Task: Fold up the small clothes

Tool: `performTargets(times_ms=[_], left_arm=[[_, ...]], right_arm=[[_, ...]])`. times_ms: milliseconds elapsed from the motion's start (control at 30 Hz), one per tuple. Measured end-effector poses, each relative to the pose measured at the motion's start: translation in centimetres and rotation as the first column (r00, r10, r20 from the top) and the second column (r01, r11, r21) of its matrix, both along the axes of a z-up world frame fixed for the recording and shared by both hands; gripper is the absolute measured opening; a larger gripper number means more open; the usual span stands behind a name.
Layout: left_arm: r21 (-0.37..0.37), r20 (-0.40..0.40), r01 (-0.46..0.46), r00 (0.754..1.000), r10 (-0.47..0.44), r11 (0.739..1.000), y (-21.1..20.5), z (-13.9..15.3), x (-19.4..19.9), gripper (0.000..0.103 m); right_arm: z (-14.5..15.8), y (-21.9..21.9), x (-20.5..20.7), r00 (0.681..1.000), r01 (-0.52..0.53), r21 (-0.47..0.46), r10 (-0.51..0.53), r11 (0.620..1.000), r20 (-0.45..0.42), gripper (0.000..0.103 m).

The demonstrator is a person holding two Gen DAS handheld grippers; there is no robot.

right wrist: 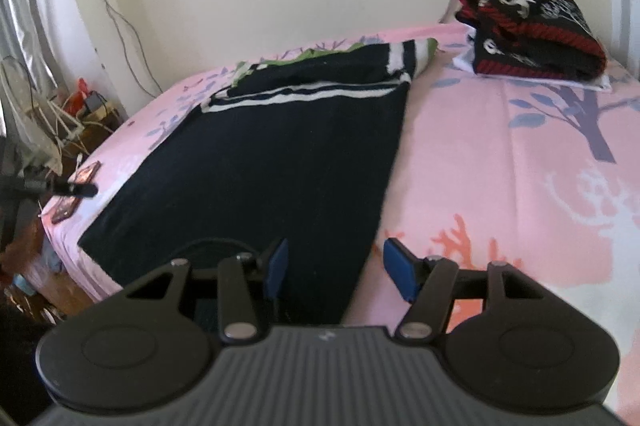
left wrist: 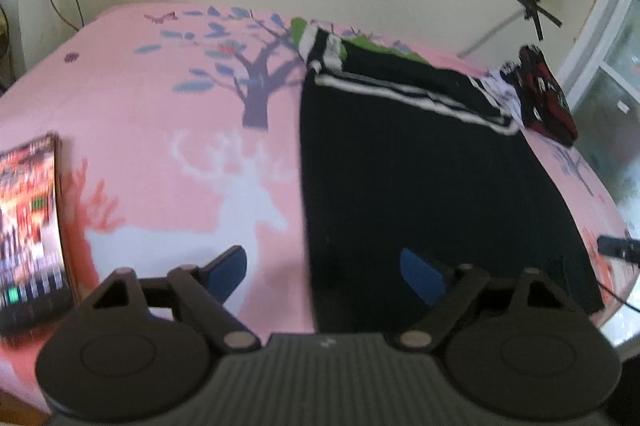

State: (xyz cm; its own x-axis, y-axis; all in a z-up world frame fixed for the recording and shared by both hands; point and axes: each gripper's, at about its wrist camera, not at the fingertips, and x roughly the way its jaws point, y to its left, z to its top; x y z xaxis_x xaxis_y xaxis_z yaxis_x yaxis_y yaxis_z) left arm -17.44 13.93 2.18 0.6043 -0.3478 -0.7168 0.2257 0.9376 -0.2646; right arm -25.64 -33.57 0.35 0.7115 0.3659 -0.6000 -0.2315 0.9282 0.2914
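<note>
Left tongs (left wrist: 324, 272): we held them open and empty, straddling the near left edge of the black garment (left wrist: 420, 178).
Right tongs (right wrist: 334, 268): open too, gripping nothing, over its near right edge.
Garment: it lay flat on the pink bed (right wrist: 500, 154), long axis running away from us, striped hem farthest.
Room: bare sheet either side; a folded pile (right wrist: 532, 30) sat beyond.

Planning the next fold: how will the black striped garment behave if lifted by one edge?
The black garment lies flat and limp on the pink bedsheet, so it would probably drape and sag. It looks knitted, so likely grippy, not slippery. Its folded striped end may unfold.
</note>
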Motion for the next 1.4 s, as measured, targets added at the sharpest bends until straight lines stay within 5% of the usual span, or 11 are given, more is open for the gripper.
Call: performTargets(times_ms=[500, 633, 733, 833, 900, 1033, 1200, 1233, 1333, 1400], left_arm=[[0.106, -0.012, 0.064, 0.998, -0.063, 0.992, -3.7, -1.6, -3.3, 0.077], [0.115, -0.015, 0.069, 0.998, -0.068, 0.991, -4.0, -1.5, -3.5, 0.076], [0.121, -0.014, 0.065, 0.998, -0.064, 0.991, -4.1, -1.5, -3.5, 0.076], [0.119, -0.012, 0.059, 0.998, -0.058, 0.991, -4.2, -1.6, -3.6, 0.076], [0.112, -0.012, 0.05, 0.999, -0.049, 0.992, -4.1, -1.6, -3.5, 0.075], [0.113, -0.009, 0.024, 1.0, -0.023, 0.993, -4.2, -1.5, -3.5, 0.054], [0.103, -0.021, -0.031, 0.999, 0.033, 0.994, -3.4, -1.2, -3.4, 0.021], [0.084, -0.026, -0.037, 0.999, 0.039, 0.996, -3.2, -1.1, -3.4, 0.016], [0.033, -0.044, -0.056, 0.997, 0.057, 0.998, -2.7, -0.7, -3.1, 0.01], [-0.008, -0.058, -0.07, 0.996, 0.069, 0.998, -2.4, -0.3, -2.5, 0.009]], right_arm=[[-2.0, -0.5, -4.5, 0.999, 0.012, 0.123, -0.007, 0.992, -0.042, 0.061], [0.4, -3.9, -8.1, 0.992, 0.113, 0.082, -0.117, 0.99, 0.05, 0.06], [2.7, -7.4, -11.9, 0.961, 0.261, -0.088, -0.251, 0.961, 0.115, 0.062], [4.4, -9.4, -14.3, 0.936, 0.338, -0.141, -0.317, 0.931, 0.152, 0.063], [4.6, -8.9, -14.2, 0.947, 0.297, -0.116, -0.277, 0.948, 0.16, 0.064], [1.5, -5.2, -10.5, 0.993, 0.085, 0.017, -0.086, 0.996, 0.08, 0.064], [-3.6, 0.0, -5.3, 0.991, -0.102, 0.124, 0.111, 0.987, -0.069, 0.056], [-3.6, 0.4, -5.1, 0.993, -0.101, 0.136, 0.108, 0.985, -0.042, 0.056], [-3.5, 0.4, -3.4, 0.984, -0.145, 0.193, 0.163, 0.97, -0.079, 0.016], [-3.2, -0.3, -2.8, 0.981, -0.16, 0.247, 0.181, 0.956, -0.066, 0.014]])
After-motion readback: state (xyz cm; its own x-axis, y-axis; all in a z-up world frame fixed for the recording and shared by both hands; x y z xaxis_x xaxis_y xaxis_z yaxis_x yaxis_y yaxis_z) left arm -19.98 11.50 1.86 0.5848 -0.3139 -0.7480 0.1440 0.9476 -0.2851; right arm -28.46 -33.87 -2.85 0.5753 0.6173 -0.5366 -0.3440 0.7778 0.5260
